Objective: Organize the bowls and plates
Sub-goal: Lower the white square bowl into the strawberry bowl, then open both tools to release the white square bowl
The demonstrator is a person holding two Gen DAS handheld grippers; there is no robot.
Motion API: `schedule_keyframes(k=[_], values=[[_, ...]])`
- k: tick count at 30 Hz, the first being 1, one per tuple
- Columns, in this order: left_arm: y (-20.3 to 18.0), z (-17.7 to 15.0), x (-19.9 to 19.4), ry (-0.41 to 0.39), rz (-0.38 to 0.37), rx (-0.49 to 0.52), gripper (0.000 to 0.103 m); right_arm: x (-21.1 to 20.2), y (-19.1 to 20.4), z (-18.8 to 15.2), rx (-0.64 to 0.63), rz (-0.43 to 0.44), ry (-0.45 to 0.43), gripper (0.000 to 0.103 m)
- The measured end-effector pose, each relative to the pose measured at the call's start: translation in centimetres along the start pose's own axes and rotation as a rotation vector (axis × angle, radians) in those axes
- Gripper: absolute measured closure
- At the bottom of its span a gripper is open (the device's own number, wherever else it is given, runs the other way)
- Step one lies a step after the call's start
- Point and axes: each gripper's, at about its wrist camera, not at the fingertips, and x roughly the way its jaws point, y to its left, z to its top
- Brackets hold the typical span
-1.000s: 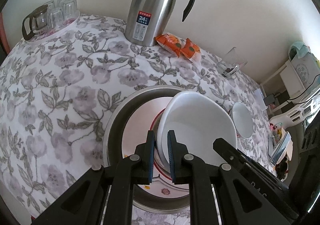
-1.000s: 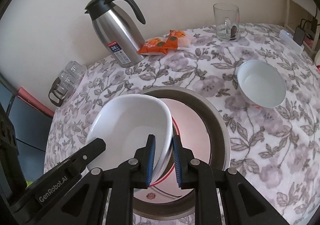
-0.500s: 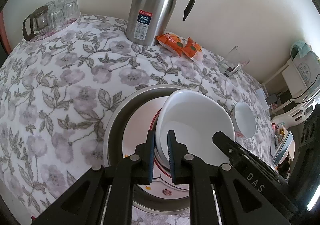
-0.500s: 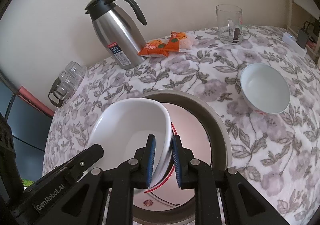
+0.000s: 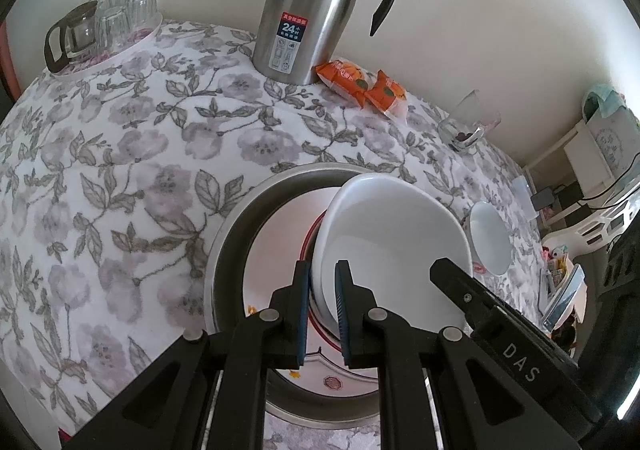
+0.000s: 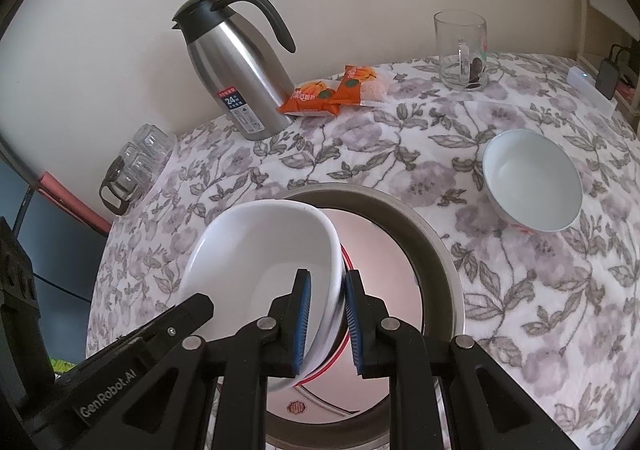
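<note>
A large white bowl [image 5: 392, 250] [image 6: 260, 262] hangs over a round metal basin [image 5: 228, 234] [image 6: 436, 246] that holds a white plate with a red rim [image 5: 276, 246] [image 6: 372, 290]. My left gripper [image 5: 322, 310] is shut on the bowl's left rim. My right gripper [image 6: 327, 326] is shut on its right rim. A smaller white bowl [image 5: 490, 238] [image 6: 532, 179] stands on the floral tablecloth, right of the basin.
A steel thermos jug [image 5: 312, 5] [image 6: 240, 69] stands at the back with orange snack packets [image 5: 360, 83] [image 6: 332, 91] beside it. A glass mug [image 6: 462, 49] is at the back right. A tray of glasses [image 5: 100, 25] [image 6: 136, 165] sits at the back left.
Both grippers have risen slightly with the large bowl held between them; the basin and table look a little farther away. The grips have not changed.
</note>
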Motion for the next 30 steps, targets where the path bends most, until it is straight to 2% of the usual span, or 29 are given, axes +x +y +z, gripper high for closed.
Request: schedule_keyframes(k=[11,13,14,15,17,18,21,22,25,26,27,30], values=[[-0.1,0.7,-2.8,-0.062,-0.014,0.001,0.09,-2.3,0.8,0.3,-0.052,-0.027,-0.039,0.084],[0.1,0.9,-3.2,-0.076,-0.009,-0.001,0.085,-2.7,0.9,0.3,-0.058,-0.031,-0.046,0.084],[0.2,1.0,-3.4,-0.086,-0.001,-0.006,0.077,-2.8,1.0,0.2,-0.063,-0.036,-0.05,0.083],[0.3,1.1,-3.5,-0.093,0.007,-0.011,0.067,-3.0,1.1,0.2,-0.067,-0.044,-0.053,0.077],[0.7,1.2,-3.8,-0.105,0.032,-0.026,0.054,-3.1,1.2,0.1,-0.075,-0.057,-0.054,0.063],[0.8,1.2,-3.9,-0.11,0.039,-0.031,0.05,-3.1,1.3,0.1,-0.08,-0.063,-0.054,0.061],[1.5,1.4,-3.9,-0.113,0.078,-0.053,0.042,-3.2,1.4,0.0,-0.095,-0.087,-0.051,0.05],[1.7,1.5,-3.9,-0.113,0.091,-0.06,0.041,-3.2,1.4,0.0,-0.097,-0.093,-0.054,0.042],[2.3,1.6,-3.8,-0.116,0.142,-0.081,0.039,-3.5,1.4,-0.1,-0.103,-0.101,-0.062,0.033],[2.6,1.6,-3.8,-0.117,0.153,-0.088,0.035,-3.5,1.4,-0.2,-0.106,-0.105,-0.063,0.029],[2.9,1.6,-3.8,-0.118,0.163,-0.098,0.026,-3.5,1.4,-0.2,-0.109,-0.11,-0.064,0.028],[3.4,1.6,-3.8,-0.126,0.185,-0.12,0.022,-3.5,1.5,-0.3,-0.119,-0.117,-0.063,0.024]])
